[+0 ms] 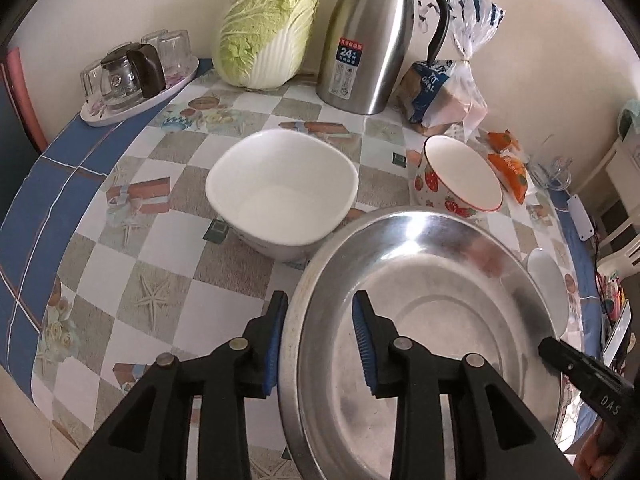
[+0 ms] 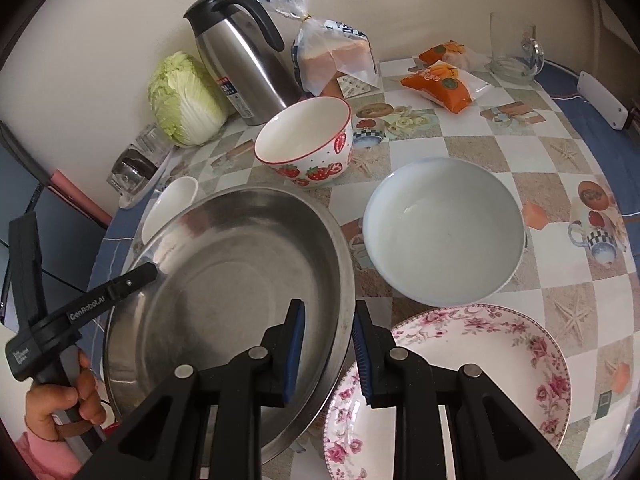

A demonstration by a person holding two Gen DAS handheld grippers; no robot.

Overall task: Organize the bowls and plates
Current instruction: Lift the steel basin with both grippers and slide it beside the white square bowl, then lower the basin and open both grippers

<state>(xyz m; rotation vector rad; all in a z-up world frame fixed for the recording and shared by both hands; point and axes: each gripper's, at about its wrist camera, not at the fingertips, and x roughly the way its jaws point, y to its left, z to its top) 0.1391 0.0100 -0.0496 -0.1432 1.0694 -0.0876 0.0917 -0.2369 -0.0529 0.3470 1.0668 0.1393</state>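
Over opposite rims of the steel basin (image 1: 420,320), both hand-held grippers angle downward.

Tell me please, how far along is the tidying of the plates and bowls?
Done: nothing is stacked yet. In hand: the left gripper and right gripper straddle opposite rims of the steel basin. Left: the square bowl, strawberry bowl, round bowl and flowered plate sit unstacked.

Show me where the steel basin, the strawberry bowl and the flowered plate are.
steel basin (image 2: 240,280): right wrist view, on its inner floor.
strawberry bowl (image 2: 320,170): right wrist view, on its outer wall with the strawberries.
flowered plate (image 2: 536,348): right wrist view, on its floral rim.
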